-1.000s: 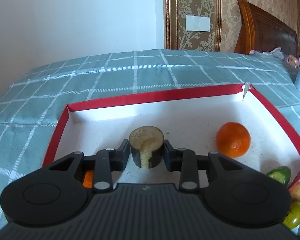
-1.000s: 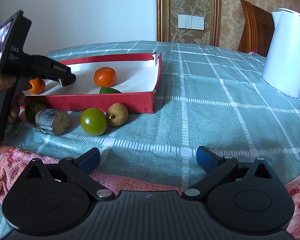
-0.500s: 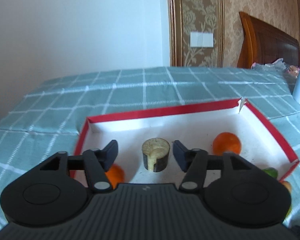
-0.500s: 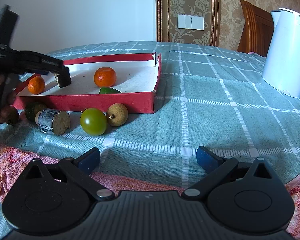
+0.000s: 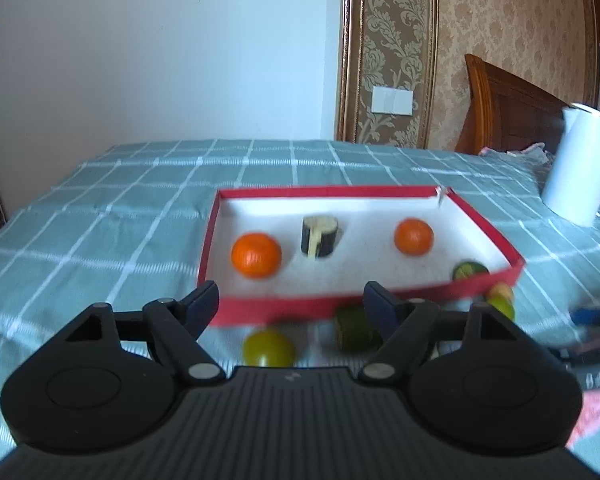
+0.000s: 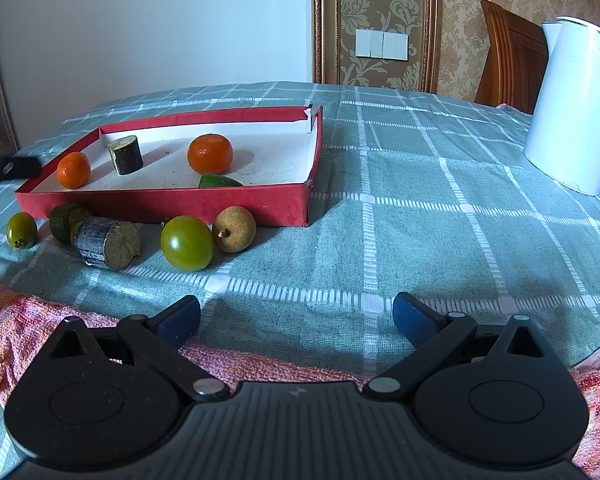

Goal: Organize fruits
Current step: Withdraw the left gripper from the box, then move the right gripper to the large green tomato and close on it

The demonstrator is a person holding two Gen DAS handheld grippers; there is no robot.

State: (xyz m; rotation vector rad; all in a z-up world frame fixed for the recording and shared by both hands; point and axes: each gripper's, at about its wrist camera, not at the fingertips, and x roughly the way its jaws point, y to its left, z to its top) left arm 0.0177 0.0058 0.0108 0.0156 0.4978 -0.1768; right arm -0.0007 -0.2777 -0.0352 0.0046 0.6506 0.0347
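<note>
On the checked tabletop (image 6: 420,168), a small green fruit (image 6: 21,230), a green chunk (image 6: 66,219), a grey-skinned cut piece (image 6: 106,242), a green tomato (image 6: 187,243) and a brown fruit (image 6: 235,229) are lined up just before the red tray (image 6: 160,202). Inside it, an orange (image 6: 73,169), an upright dark stub (image 6: 125,155), a second orange (image 6: 210,153) and a green piece (image 6: 219,181) are seen. The left gripper (image 5: 290,300) is seen opening its fingers, nothing between them. The right gripper (image 6: 296,316) is held with fingers spread and empty. A white kettle (image 6: 576,108) stands far right.

The left gripper (image 5: 291,300) has let go of the eggplant piece (image 5: 319,236), which now stands alone in the box (image 5: 284,307); its jaws are opening and it has pulled back.
</note>
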